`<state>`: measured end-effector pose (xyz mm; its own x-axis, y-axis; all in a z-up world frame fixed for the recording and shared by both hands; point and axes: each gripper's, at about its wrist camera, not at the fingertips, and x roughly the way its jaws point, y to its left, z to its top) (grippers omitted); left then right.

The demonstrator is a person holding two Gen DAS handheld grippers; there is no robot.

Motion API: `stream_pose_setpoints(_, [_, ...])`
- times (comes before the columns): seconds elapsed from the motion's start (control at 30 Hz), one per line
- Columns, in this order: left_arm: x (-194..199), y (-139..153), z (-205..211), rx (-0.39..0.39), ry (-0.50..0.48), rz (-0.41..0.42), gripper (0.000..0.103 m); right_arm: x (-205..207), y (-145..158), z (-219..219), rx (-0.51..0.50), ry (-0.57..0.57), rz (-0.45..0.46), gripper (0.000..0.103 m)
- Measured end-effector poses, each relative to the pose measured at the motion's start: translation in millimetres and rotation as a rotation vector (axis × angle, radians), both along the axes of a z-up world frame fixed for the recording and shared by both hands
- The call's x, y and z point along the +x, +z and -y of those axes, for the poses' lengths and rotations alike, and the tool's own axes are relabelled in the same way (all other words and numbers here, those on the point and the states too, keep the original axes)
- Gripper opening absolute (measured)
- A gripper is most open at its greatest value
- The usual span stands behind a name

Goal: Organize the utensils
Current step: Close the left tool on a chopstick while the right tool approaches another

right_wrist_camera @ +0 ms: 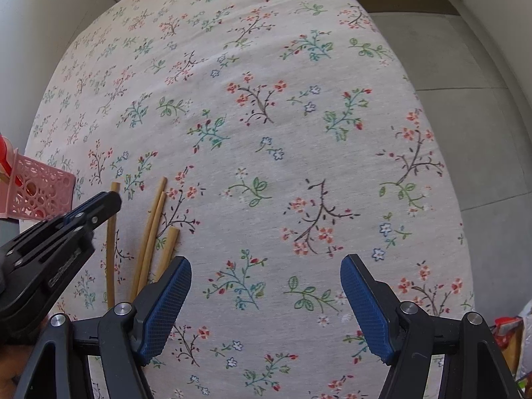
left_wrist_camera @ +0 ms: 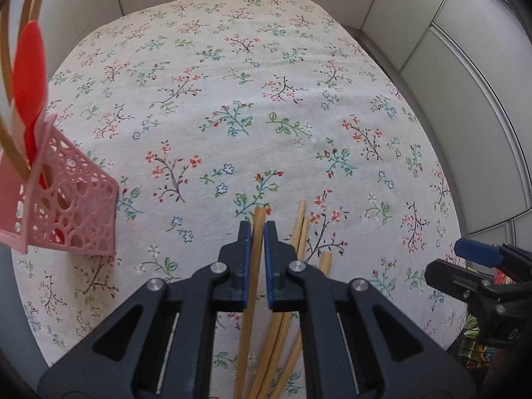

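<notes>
Left hand-held gripper (left_wrist_camera: pixel 256 232) pinching one chopstick (left_wrist_camera: pixel 257 219) between its pads, tip poking out just ahead of the jaws, shaft running back under the body. Right hand-held gripper (right_wrist_camera: pixel 266 286) spread wide, empty, hovering over bare worktop (right_wrist_camera: pixel 266 133) to the right of the left one. Three loose sticks (left_wrist_camera: pixel 301 229) lying just right of the left gripper, fanned, touching near their far ends. Pink basket (left_wrist_camera: pixel 73 212) off to the left and slightly ahead, already holding a red spoon (left_wrist_camera: pixel 28 76) and some long sticks upright.

Probably mid-pickup. To do well: keep the pinch firm, lift clear of the fan without dragging neighbours, tilt the stick upright, carry left, lower tip-first into the basket's open top, release only once inside. Risk: thin stick pivoting in the pads.
</notes>
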<state>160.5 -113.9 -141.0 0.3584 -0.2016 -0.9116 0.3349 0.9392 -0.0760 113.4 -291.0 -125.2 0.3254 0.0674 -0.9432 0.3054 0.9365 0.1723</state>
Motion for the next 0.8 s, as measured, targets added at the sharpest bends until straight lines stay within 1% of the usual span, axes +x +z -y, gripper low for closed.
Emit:
stream_pose_setpoints(0.27, [-15, 19, -29, -0.027, -0.003, 0.021, 0.008, 15, -19, -27, 0.002, 0.040, -0.051, 0.079])
stream_pose_setpoints(0.5, [-27, 30, -57, -0.058, 0.006, 0.029, 0.008, 30, -38, -50, 0.034, 0.071, -0.093, 0.078])
stream_pose_setpoints(0.57, [-28, 32, -65, -0.063, 0.012, 0.029, 0.008, 34, -44, -57, 0.046, 0.081, -0.106, 0.073])
stream_pose_setpoints(0.63, [-30, 32, -72, -0.067, 0.019, 0.029, 0.008, 37, -48, -63, 0.048, 0.090, -0.116, 0.065])
stream_pose_setpoints(0.7, [-31, 33, -78, -0.075, 0.023, 0.028, 0.008, 40, -51, -67, 0.030, 0.091, -0.120, 0.062])
stream_pose_setpoints(0.8, [-32, 34, -84, -0.084, 0.029, 0.029, 0.008, 43, -51, -74, -0.004, 0.102, -0.103, 0.057])
